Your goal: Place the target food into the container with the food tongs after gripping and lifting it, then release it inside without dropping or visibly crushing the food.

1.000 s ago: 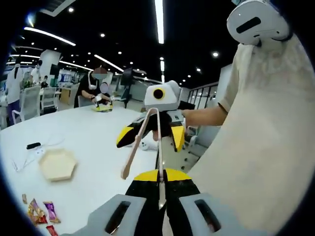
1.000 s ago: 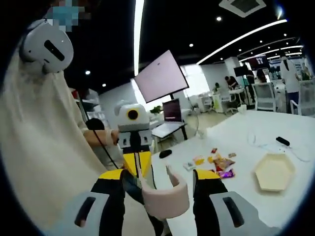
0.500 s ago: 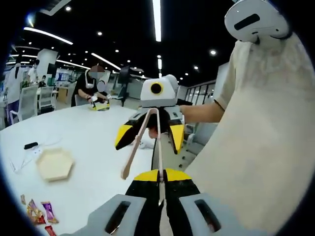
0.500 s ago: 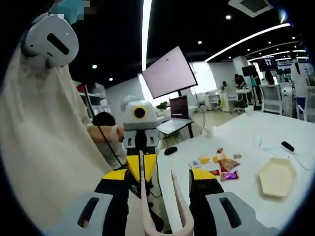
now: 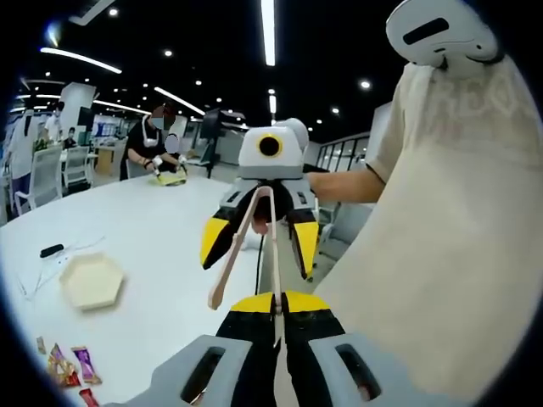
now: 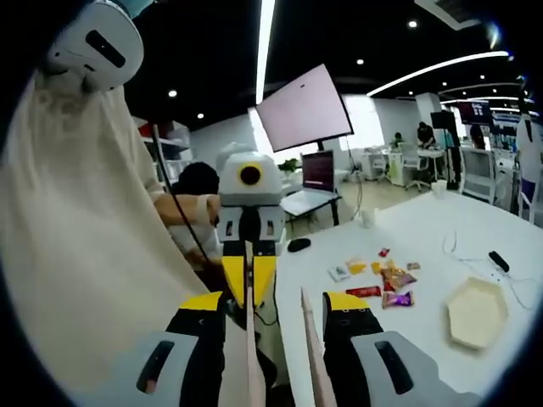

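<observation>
Tongs (image 5: 254, 237), pale pink, hang in the air between the two grippers, above the near edge of the white tabletop (image 5: 153, 237). In the left gripper view the left gripper (image 5: 277, 309) has its yellow-tipped jaws closed tight on the end of one tong arm, while the other arm splays off to the left with its tip free. The right gripper (image 5: 260, 222) faces it from just beyond, its jaws spread on either side of the tongs' bend. In the right gripper view the two tong arms (image 6: 276, 356) rise between the right gripper's (image 6: 274, 303) wide-open jaws, and whether either jaw touches them cannot be told. The left gripper (image 6: 249, 280) sits pinched on one arm. Further out on the tabletop lie wrapped snacks (image 6: 382, 278) in a loose cluster, and well beyond them a cream hexagonal container (image 6: 475, 312). A person (image 5: 441, 254) in a cream shirt stands beside the tabletop.
</observation>
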